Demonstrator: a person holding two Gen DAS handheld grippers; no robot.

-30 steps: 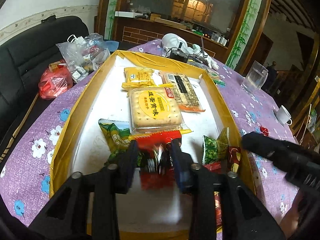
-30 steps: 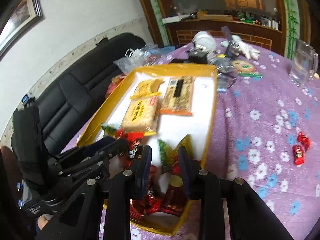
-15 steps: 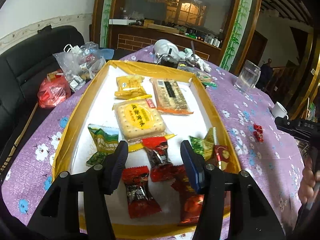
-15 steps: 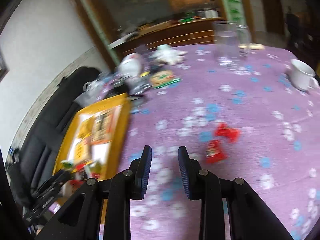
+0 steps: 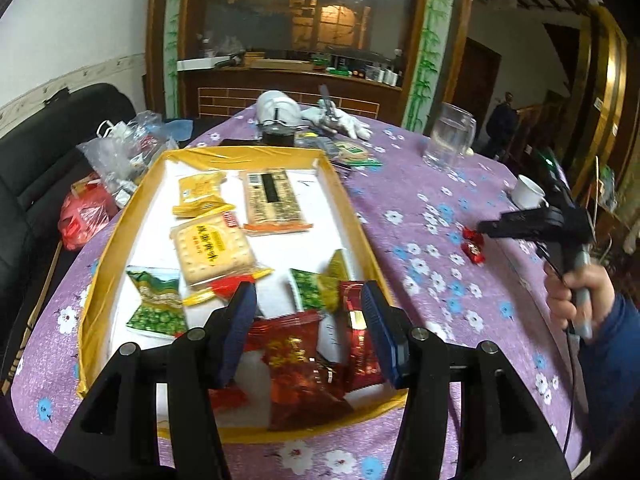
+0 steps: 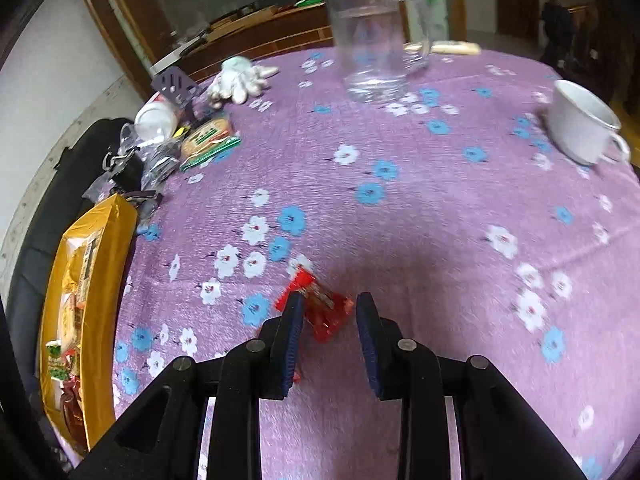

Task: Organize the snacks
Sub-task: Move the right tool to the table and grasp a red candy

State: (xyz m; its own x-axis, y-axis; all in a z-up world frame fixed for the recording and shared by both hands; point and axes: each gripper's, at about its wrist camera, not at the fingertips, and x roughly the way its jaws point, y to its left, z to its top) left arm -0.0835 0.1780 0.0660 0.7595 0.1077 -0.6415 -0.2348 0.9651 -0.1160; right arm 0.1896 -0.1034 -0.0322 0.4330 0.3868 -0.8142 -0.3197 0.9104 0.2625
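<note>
Between the narrowly parted, empty jaws of the right gripper (image 6: 326, 334), red candies (image 6: 318, 306) on tablecloth.

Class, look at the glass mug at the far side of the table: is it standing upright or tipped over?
Upright. The glass mug stands on its base on the purple floral tablecloth, open rim upward, handle at its side; both views agree.

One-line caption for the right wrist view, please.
Right gripper open above red candies on the purple floral tablecloth, yellow snack tray at left.
</note>
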